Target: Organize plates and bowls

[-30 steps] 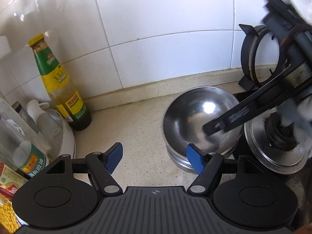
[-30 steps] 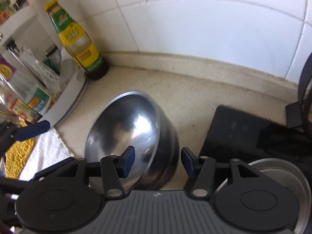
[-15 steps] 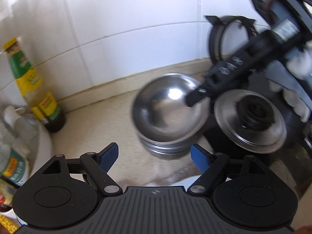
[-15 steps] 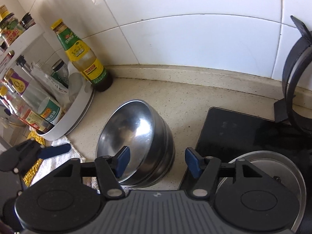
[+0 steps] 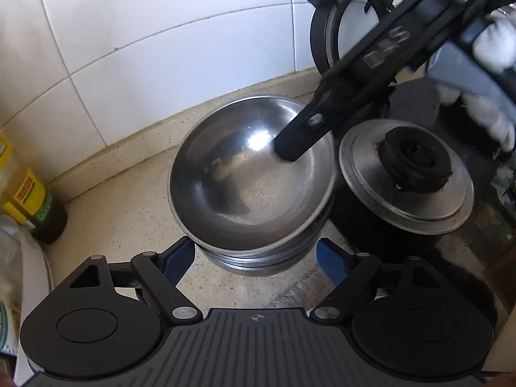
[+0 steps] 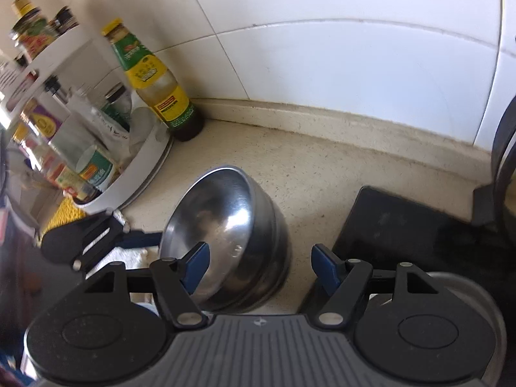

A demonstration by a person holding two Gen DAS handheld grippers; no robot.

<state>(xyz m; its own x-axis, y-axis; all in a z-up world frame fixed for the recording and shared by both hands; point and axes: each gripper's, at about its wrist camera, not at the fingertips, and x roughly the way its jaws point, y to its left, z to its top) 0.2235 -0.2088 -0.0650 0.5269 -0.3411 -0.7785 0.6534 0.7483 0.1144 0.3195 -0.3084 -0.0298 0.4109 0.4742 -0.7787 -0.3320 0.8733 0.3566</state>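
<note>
A stack of steel bowls (image 5: 251, 177) stands on the speckled counter near the tiled wall, its top bowl sitting tilted (image 6: 222, 225). My left gripper (image 5: 256, 259) is open, low at the near side of the stack, with a blue pad on each side of the stack's base. My right gripper (image 6: 261, 264) is open too. One of its fingers (image 5: 300, 135) reaches into the top bowl while the other stays outside the stack's wall. Neither gripper holds anything. A white-gloved hand (image 5: 490, 48) holds the right gripper.
A stove burner on a steel ring (image 5: 406, 174) sits on the black hob (image 6: 403, 225) right of the bowls. A black pan support (image 5: 338, 16) leans on the wall. A sauce bottle (image 6: 154, 80) and a white condiment rack (image 6: 129, 174) stand to the left.
My left gripper swung right and closed in, so the bowl stack now lies between its pads. My right gripper pulled back, came close again, and its jaws spread wider.
</note>
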